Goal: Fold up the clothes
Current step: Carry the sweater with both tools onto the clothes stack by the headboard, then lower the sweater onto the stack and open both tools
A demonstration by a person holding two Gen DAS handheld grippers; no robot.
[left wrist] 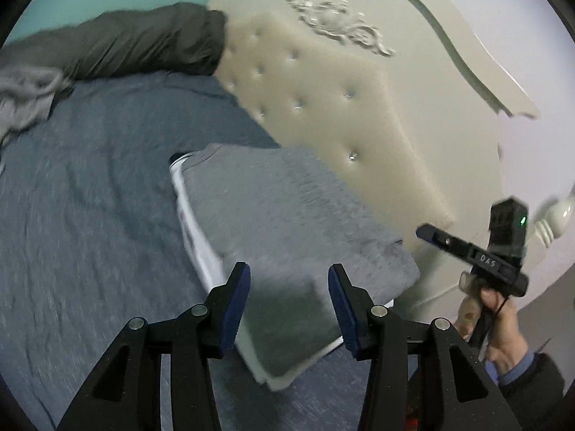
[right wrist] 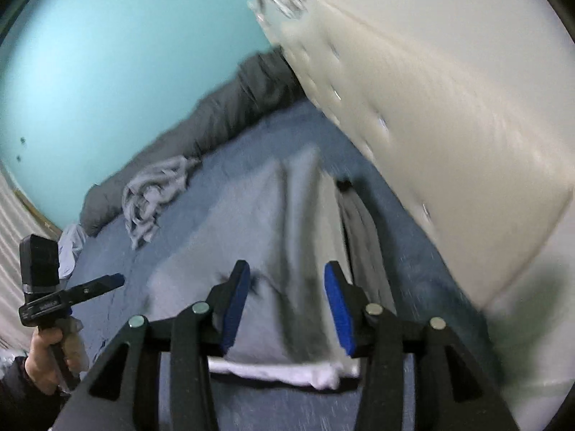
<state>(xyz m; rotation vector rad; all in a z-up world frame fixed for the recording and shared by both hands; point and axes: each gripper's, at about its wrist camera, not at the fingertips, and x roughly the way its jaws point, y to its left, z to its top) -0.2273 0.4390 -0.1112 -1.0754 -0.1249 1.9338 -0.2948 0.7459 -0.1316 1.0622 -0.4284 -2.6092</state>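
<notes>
Garment: folded grey garment (left wrist: 287, 222) with white edge, flat on blue bedsheet (left wrist: 90, 197), just ahead of both grippers.
Left gripper (left wrist: 289, 309): jaws apart, nothing clamped, above garment's near edge.
Right gripper (right wrist: 287, 309): jaws apart, empty, over garment.
Background: tufted headboard (left wrist: 323, 107) beyond.

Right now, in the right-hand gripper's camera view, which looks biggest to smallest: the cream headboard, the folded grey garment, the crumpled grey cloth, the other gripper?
1. Cream headboard
2. Folded grey garment, though it lies nearest the camera
3. Crumpled grey cloth and left gripper: alike, unranked.
</notes>
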